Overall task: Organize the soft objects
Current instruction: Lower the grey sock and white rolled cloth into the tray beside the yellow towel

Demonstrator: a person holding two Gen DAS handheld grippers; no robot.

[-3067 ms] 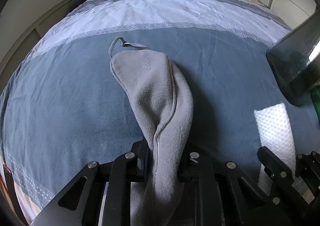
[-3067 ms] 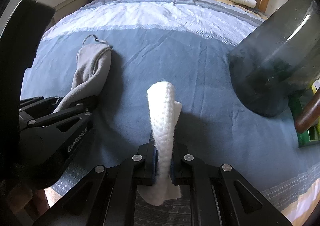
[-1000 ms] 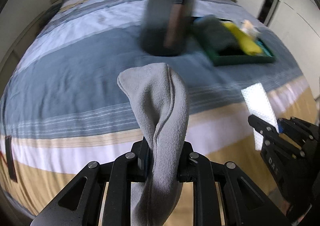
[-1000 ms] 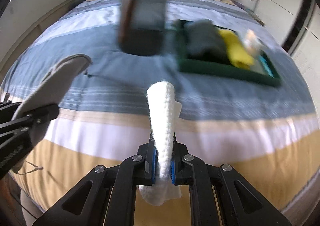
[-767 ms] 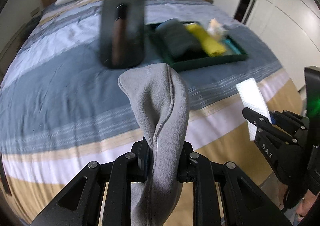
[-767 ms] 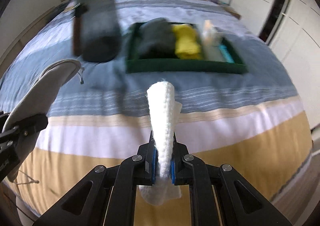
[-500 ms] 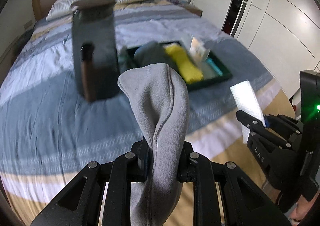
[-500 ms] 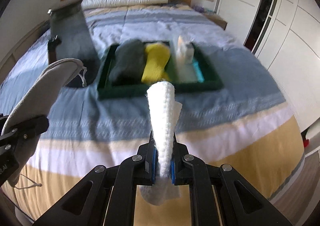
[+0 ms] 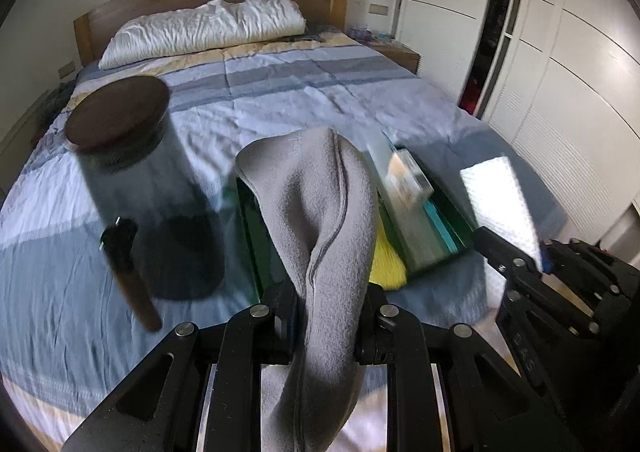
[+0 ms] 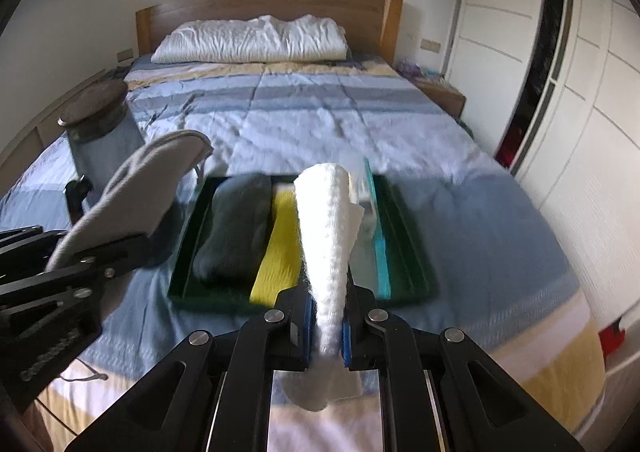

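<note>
Grippers (image 9: 329,326) (image 10: 326,326) above jar-flanked tray (image 10: 404,248)

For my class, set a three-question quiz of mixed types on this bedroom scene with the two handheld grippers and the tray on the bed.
1. True or false: the left gripper is shut on the grey fleece pouch.
2. Multiple choice: what does the right gripper hold? A) a yellow cloth B) a white knitted cloth C) a dark jar
3. Fill in: the yellow cloth lies in the green ____ on the bed.

Key
1. True.
2. B: the white knitted cloth is pinched between its jaws.
3. tray.
</note>
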